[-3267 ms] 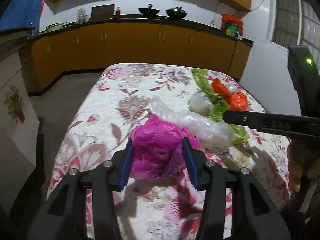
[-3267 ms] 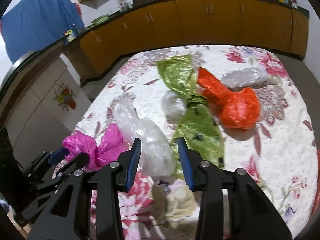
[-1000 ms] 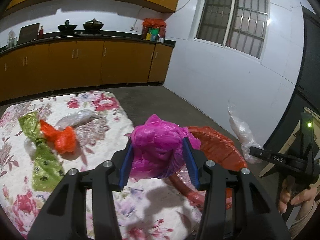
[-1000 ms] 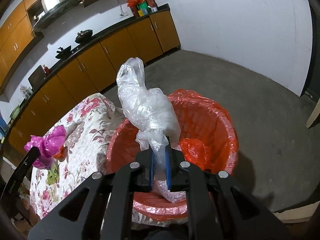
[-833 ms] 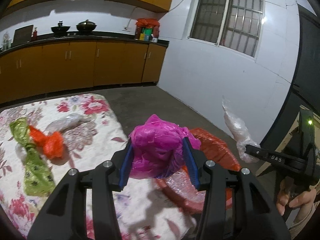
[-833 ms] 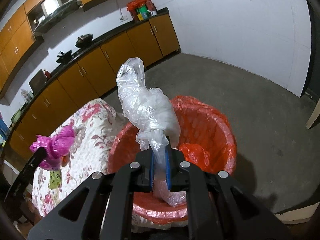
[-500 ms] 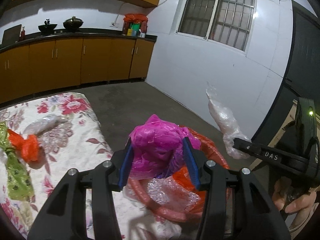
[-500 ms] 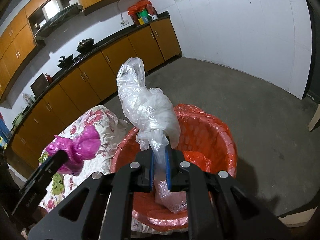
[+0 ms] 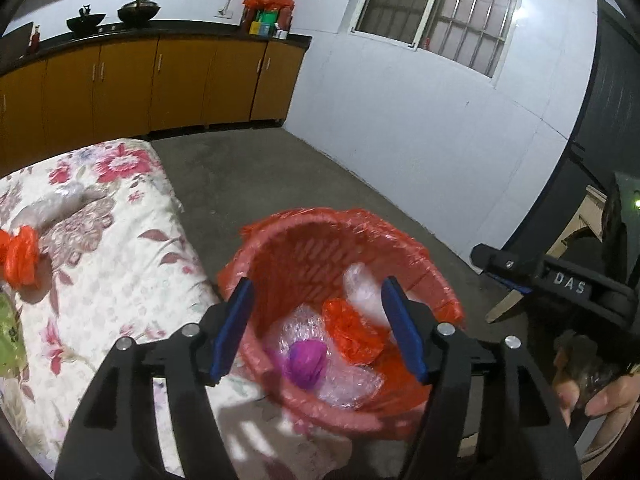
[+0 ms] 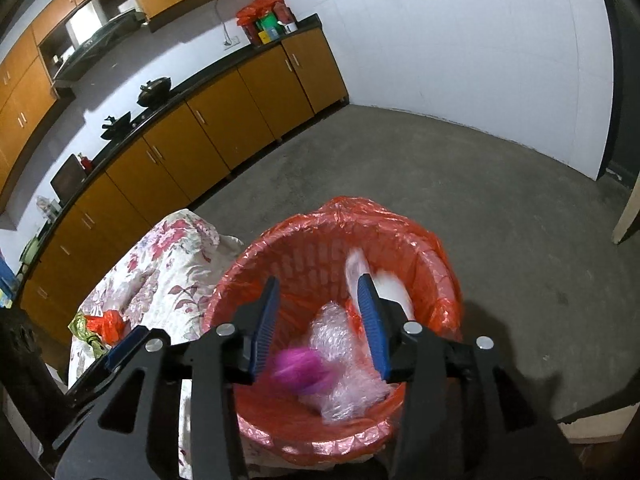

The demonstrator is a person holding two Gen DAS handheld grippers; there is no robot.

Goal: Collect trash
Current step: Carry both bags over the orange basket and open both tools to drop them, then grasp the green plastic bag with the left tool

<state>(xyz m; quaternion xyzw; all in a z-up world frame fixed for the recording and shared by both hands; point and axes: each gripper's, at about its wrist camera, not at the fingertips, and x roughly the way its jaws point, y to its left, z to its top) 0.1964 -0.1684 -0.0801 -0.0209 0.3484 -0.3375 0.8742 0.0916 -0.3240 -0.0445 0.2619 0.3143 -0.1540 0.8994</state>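
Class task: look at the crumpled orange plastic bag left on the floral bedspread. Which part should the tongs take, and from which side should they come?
Grip the orange plastic bag at its bunched upper folds, coming down from above. It lies loose on the floral bedspread, a soft crumpled lump with raised creases that the tongs can pinch; its lower side rests on the cloth, and a green bag lies close beside it.

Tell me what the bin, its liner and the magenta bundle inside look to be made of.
Bin: probably moulded plastic, judging by the slotted lattice wall under the film.
Liner: thin glossy orange-red plastic film, crinkled and folded over the rim.
Magenta bundle: seemingly a thin plastic bag crumpled into a ball; motion blur hides its finish.
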